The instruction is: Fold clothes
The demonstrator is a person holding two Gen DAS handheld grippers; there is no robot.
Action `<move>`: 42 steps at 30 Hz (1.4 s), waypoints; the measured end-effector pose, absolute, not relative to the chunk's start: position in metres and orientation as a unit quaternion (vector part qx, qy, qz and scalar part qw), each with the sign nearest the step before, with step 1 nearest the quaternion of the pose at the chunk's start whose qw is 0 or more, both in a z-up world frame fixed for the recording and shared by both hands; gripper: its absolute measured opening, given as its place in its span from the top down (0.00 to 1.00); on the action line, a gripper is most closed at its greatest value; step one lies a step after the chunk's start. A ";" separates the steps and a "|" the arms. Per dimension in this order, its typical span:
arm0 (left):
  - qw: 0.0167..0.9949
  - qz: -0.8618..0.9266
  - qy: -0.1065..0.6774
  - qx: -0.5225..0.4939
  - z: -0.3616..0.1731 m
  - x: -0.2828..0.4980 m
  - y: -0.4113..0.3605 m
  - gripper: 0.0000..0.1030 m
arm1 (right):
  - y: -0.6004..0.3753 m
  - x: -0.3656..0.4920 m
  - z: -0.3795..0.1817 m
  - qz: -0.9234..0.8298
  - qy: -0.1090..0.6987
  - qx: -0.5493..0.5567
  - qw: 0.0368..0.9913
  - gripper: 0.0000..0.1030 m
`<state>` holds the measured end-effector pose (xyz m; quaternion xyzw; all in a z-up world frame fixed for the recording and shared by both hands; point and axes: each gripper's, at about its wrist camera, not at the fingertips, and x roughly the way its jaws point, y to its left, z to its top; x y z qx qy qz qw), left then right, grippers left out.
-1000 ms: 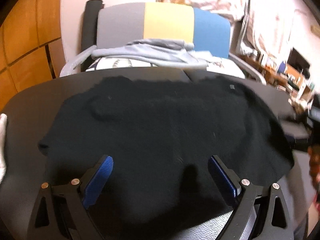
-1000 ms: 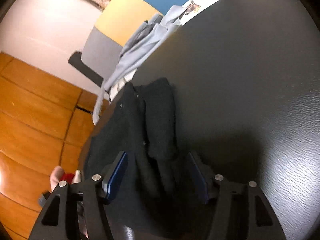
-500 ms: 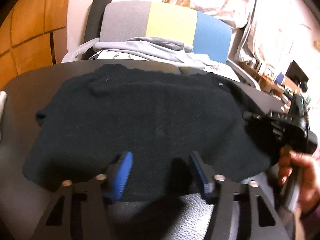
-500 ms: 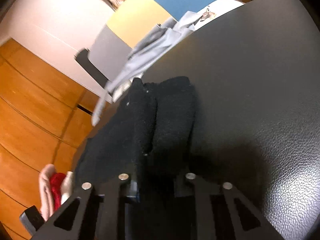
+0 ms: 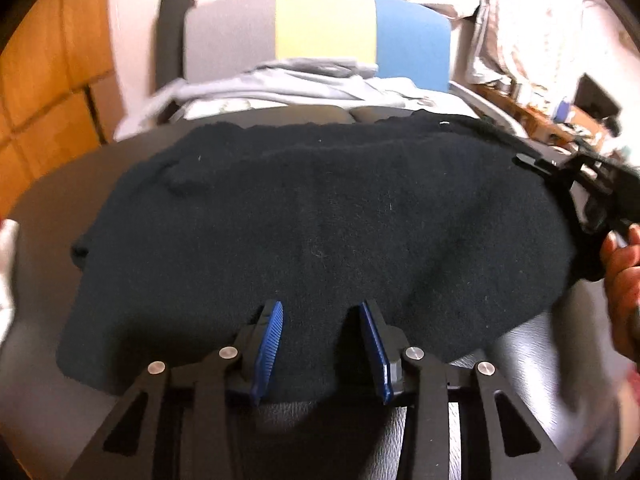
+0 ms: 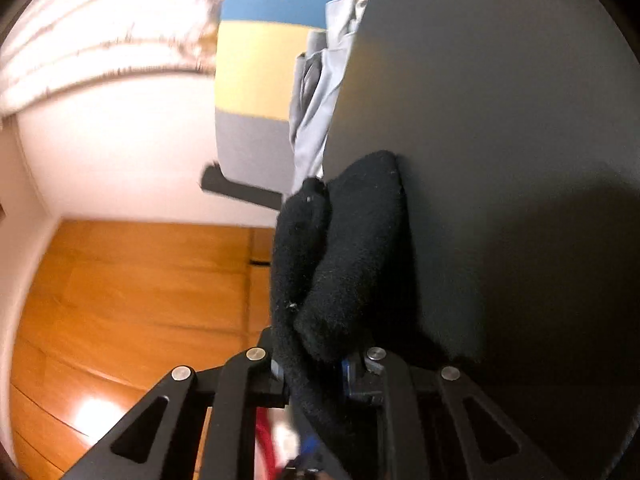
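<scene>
A black fleece garment point(image 5: 320, 216) lies spread across the dark round table point(image 5: 520, 344). My left gripper point(image 5: 322, 332) sits at its near hem, blue pads point(image 5: 272, 340) partly drawn in and still apart, with flat cloth between them. A hand point(image 5: 624, 272) holds my right gripper point(image 5: 576, 184) at the garment's right end. In the right wrist view that gripper point(image 6: 316, 364) is shut on a bunched fold of the black garment point(image 6: 352, 264), which hides its pads. The view is rolled, so the table point(image 6: 500, 120) stands on edge.
Behind the table stands a chair point(image 5: 324, 28) with a grey, yellow and blue back, and grey clothes point(image 5: 288, 84) piled on its seat. Wooden wall panels point(image 5: 44, 92) are at the left, a cluttered shelf point(image 5: 560, 120) at the right, something white point(image 5: 8, 264) at the table's left edge.
My left gripper's fingers have narrowed from wide open and sit at the near hem. The right gripper has shut on the garment's end, and its view has rolled.
</scene>
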<state>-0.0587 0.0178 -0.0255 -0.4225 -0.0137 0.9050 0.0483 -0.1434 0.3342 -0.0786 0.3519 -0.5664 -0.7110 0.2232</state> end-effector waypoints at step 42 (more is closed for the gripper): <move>0.099 0.911 -0.132 -0.378 -0.050 -0.054 -0.079 0.13 | 0.100 -0.131 0.021 -0.808 -0.266 0.482 0.210 0.84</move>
